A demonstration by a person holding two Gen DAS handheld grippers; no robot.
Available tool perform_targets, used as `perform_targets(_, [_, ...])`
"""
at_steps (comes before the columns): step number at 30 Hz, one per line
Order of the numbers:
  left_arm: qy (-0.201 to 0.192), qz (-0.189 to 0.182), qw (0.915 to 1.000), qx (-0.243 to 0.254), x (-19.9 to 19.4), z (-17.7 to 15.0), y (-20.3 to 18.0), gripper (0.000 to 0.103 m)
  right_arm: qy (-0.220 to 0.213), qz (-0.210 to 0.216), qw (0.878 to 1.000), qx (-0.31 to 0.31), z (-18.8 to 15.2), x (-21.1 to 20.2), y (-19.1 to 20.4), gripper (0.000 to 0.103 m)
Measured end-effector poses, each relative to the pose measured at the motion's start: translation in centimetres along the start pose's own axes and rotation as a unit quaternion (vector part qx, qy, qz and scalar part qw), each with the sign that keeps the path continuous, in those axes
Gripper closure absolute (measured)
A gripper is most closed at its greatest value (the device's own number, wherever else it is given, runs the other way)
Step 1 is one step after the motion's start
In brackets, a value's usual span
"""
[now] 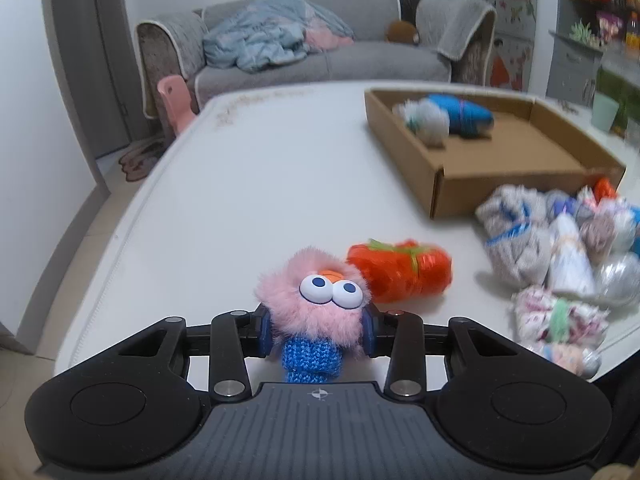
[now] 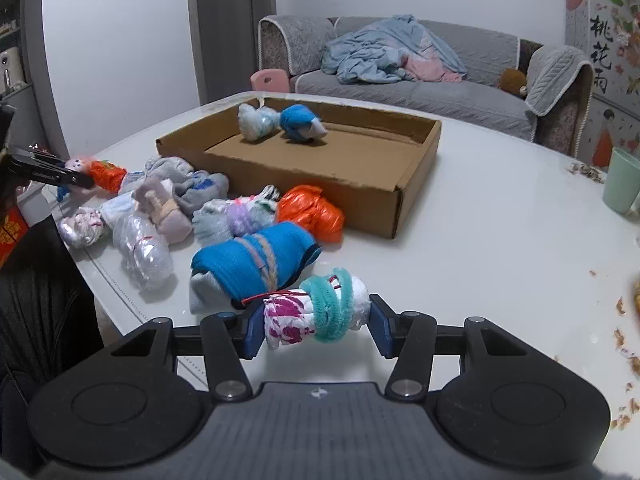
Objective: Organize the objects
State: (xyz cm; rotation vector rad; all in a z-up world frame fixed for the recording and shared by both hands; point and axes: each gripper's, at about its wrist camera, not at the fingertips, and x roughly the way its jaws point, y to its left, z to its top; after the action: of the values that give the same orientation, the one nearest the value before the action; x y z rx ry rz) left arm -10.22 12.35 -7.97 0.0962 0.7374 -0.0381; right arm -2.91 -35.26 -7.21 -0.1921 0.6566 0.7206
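Left tool [image 1: 318, 330] is clamped on a pink furry toy [image 1: 316, 304] with big googly eyes and a blue knitted body, blue pads pressed into both sides of the fluff, toy upright and facing away from the camera. It looks lifted just clear of the table [image 1: 240, 184], probably so it can be carried to the box. Right tool [image 2: 318, 330] grips a floral white bundle [image 2: 316, 312] tied with a teal fuzzy band, held sideways across the jaws; the left pad is on the cloth, the right pad touches or sits just beside its end, hard to tell which. It also sits low over the table's near edge.

Cardboard box [image 2: 416, 168] is an open shallow tray near the table's middle, low walls, easy drop-in from above. Inside it: two bundles at the far end, a white-blue one [image 2: 256, 120] and a blue one [image 2: 300, 122], touching each other. Most of the box floor is bare.

Outside the box, a pile of unsorted bundles lies between the box and the near edge: a blue roll [image 2: 256, 260] tied with string, an orange bundle [image 2: 312, 210] against the box wall, grey and clear-wrapped ones. Another orange bundle [image 1: 400, 270] lies just beside the toy in the left view.

Judgement: sorting is at an early stage, both tools loaded, next move likely a carry to the box.

Green cup [image 2: 620, 184] stands at the right, crumbs near it.
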Motion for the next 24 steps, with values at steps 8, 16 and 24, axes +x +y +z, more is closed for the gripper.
perform_targets(8, [-0.054,-0.037,0.9975,-0.029,-2.2,2.2,0.4,0.053,-0.007,-0.006,1.0,0.004,0.3,0.2,-0.5,0.055])
perform_targets(16, [-0.063,-0.053,0.9945,-0.064,-2.3,3.1,1.4,0.052,-0.009,-0.011,1.0,0.011,0.1,0.4,-0.9,0.055])
perform_targets(24, [-0.066,-0.043,0.9943,-0.072,-2.0,4.0,2.5,0.054,-0.014,-0.006,1.0,0.009,0.3,0.5,-0.7,0.055])
